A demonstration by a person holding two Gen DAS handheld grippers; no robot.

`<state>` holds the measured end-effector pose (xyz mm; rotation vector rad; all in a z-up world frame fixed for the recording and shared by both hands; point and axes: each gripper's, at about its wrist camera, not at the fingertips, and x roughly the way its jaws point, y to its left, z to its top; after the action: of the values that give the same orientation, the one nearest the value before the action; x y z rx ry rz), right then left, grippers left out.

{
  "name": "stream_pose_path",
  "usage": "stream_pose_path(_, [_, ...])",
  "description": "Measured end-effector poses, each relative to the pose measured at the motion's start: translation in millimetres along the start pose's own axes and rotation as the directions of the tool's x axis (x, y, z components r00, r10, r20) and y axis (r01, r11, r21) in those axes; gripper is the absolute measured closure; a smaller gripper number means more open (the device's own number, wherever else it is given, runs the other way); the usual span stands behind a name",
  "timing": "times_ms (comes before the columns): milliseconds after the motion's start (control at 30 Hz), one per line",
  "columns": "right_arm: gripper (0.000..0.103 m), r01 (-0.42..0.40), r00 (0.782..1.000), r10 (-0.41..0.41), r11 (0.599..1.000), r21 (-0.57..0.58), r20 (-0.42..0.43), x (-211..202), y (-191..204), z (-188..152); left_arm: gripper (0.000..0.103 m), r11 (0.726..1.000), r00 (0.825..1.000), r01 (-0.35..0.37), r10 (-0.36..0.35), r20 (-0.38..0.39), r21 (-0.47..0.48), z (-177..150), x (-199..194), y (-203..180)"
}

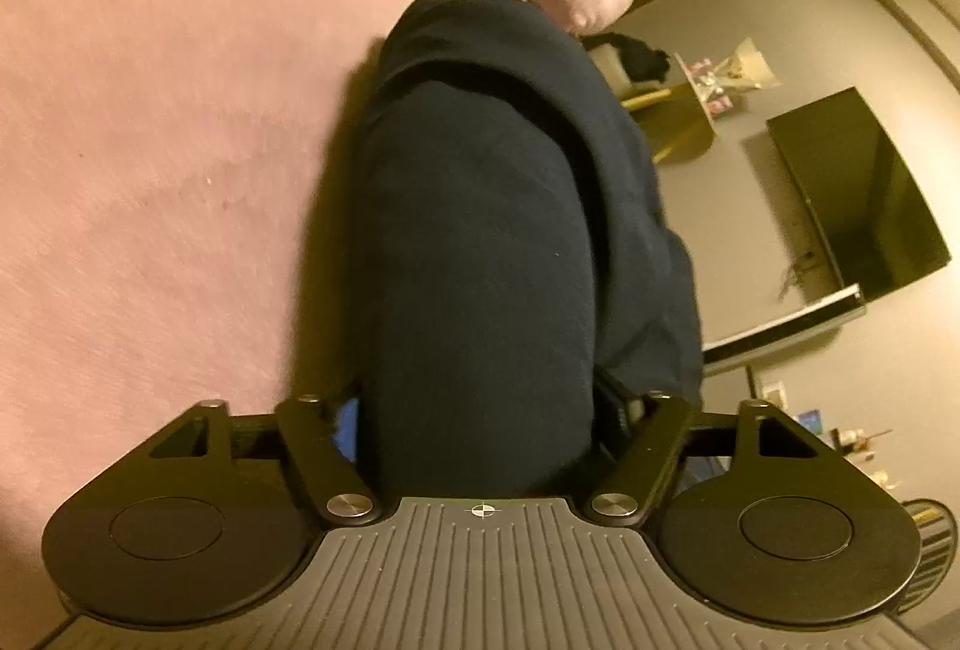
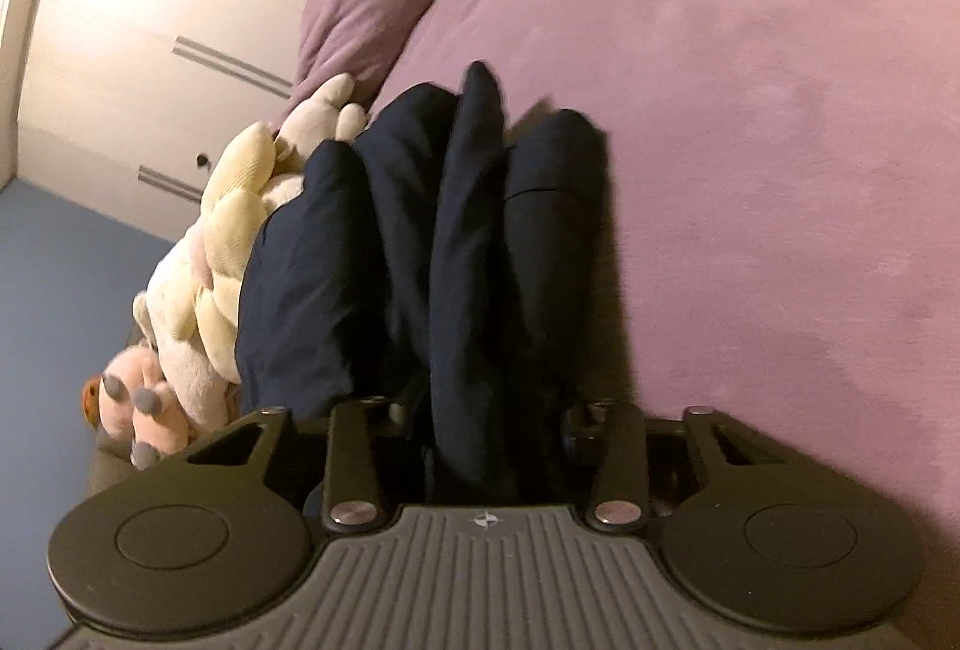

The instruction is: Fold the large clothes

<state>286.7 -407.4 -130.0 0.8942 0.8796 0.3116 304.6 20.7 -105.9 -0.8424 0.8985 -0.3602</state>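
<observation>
Both grippers, left gripper (image 1: 480,404) and right gripper (image 2: 486,404), clamp jaws on bunched navy garment (image 1: 480,230) above mauve bed (image 1: 150,140).

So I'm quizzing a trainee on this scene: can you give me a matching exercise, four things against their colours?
Things:
1. garment
2. bedspread
3. plush toy
4. TV screen

Colours:
A. black
B. dark navy
C. cream
D. mauve pink

Pairs: 1-B, 2-D, 3-C, 4-A
</observation>
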Motion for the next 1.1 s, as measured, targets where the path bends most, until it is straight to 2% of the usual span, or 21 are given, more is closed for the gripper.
stream_pose_path(100, [0.071, -0.006, 1.000, 0.006, 1.000, -0.022, -0.001, 2.0, 16.6, -2.3, 0.032, 1.000, 0.999, -0.012, 0.012, 0.031, 0.001, 4.6, -18.0, 0.7])
stream_pose_path(200, [0.071, -0.033, 0.999, 0.032, 0.999, -0.034, -0.030, 17.2, 35.1, -5.9, 0.031, 0.996, 0.994, -0.077, 0.074, 0.082, 0.036, 14.2, -49.9, 7.7])
stream_pose_path(333, [0.070, -0.078, 0.991, 0.073, 0.996, -0.043, -0.116, 56.3, 57.2, -25.6, 0.024, 0.983, 0.977, -0.182, 0.185, 0.103, -0.035, 14.4, -81.1, 37.9])
stream_pose_path(400, [0.066, -0.083, 0.989, 0.076, 0.995, -0.048, -0.131, 73.3, 67.2, -39.0, 0.022, 0.969, 0.964, -0.237, 0.243, 0.106, -0.071, 10.8, -90.1, 46.1])
stream_pose_path(467, [0.049, -0.045, 0.994, 0.037, 0.996, -0.078, -0.101, 77.7, 79.4, -47.1, 0.018, 0.964, 0.951, -0.267, 0.265, 0.160, -0.012, 2.4, -103.8, 30.9])
stream_pose_path(533, [0.047, 0.044, 0.996, -0.054, 0.989, -0.143, -0.070, 71.0, 96.9, -52.8, 0.014, 0.944, 0.930, -0.323, 0.303, 0.208, 0.070, -12.0, -116.9, 10.8])
stream_pose_path(600, [0.047, 0.150, 0.988, -0.153, 0.962, -0.229, 0.004, 51.7, 116.2, -60.1, 0.012, 0.921, 0.912, -0.367, 0.329, 0.247, 0.130, -32.8, -125.4, -4.9])
stream_pose_path(633, [0.047, 0.212, 0.977, -0.204, 0.937, -0.277, 0.057, 39.3, 127.4, -65.3, 0.012, 0.911, 0.907, -0.383, 0.340, 0.250, 0.150, -43.6, -125.1, -10.9])
stream_pose_path(700, [0.047, 0.301, 0.950, -0.242, 0.874, -0.381, 0.195, 10.7, 155.3, -81.9, 0.012, 0.911, 0.912, -0.377, 0.335, 0.236, 0.165, -60.2, -121.8, -16.3])
stream_pose_path(733, [0.047, 0.313, 0.944, -0.221, 0.838, -0.446, 0.247, 0.4, 172.3, -94.1, 0.012, 0.914, 0.916, -0.369, 0.328, 0.230, 0.167, -65.9, -120.4, -16.1])
stream_pose_path(767, [0.048, 0.302, 0.945, -0.183, 0.807, -0.508, 0.271, -7.4, 186.6, -107.4, 0.010, 0.912, 0.913, -0.378, 0.339, 0.226, 0.162, -69.6, -120.4, -14.0])
stream_pose_path(833, [0.051, 0.244, 0.964, -0.114, 0.742, -0.625, 0.241, -8.6, 211.5, -136.2, 0.008, 0.894, 0.899, -0.417, 0.380, 0.218, 0.161, -73.2, -121.4, -6.9])
stream_pose_path(867, [0.055, 0.243, 0.967, -0.122, 0.705, -0.666, 0.223, -2.8, 217.3, -147.8, 0.006, 0.879, 0.890, -0.442, 0.403, 0.215, 0.180, -75.5, -117.6, -5.9])
stream_pose_path(900, [0.055, 0.280, 0.960, -0.172, 0.667, -0.690, 0.223, 8.2, 219.4, -157.4, 0.005, 0.864, 0.883, -0.460, 0.421, 0.207, 0.204, -76.8, -112.5, -4.2])
stream_pose_path(933, [0.055, 0.328, 0.944, -0.243, 0.647, -0.688, 0.222, 21.6, 216.2, -162.2, 0.005, 0.853, 0.879, -0.471, 0.431, 0.205, 0.226, -79.2, -108.2, -4.6])
stream_pose_path(967, [0.053, 0.360, 0.930, -0.308, 0.652, -0.668, 0.201, 35.5, 206.3, -163.2, 0.001, 0.835, 0.867, -0.493, 0.448, 0.219, 0.244, -83.6, -103.9, -4.7])
stream_pose_path(1000, [0.053, 0.372, 0.924, -0.335, 0.669, -0.644, 0.185, 44.0, 194.4, -162.8, 0.000, 0.809, 0.848, -0.526, 0.472, 0.242, 0.263, -86.1, -98.2, -7.1])
stream_pose_path(1067, [0.053, 0.379, 0.922, -0.336, 0.676, -0.632, 0.193, 52.6, 180.8, -164.2, 0.000, 0.762, 0.818, -0.571, 0.497, 0.288, 0.307, -93.3, -94.7, -12.5])
stream_pose_path(1100, [0.053, 0.379, 0.922, -0.332, 0.667, -0.641, 0.200, 53.1, 176.6, -164.6, 0.000, 0.753, 0.810, -0.583, 0.507, 0.295, 0.306, -94.5, -96.5, -15.6])
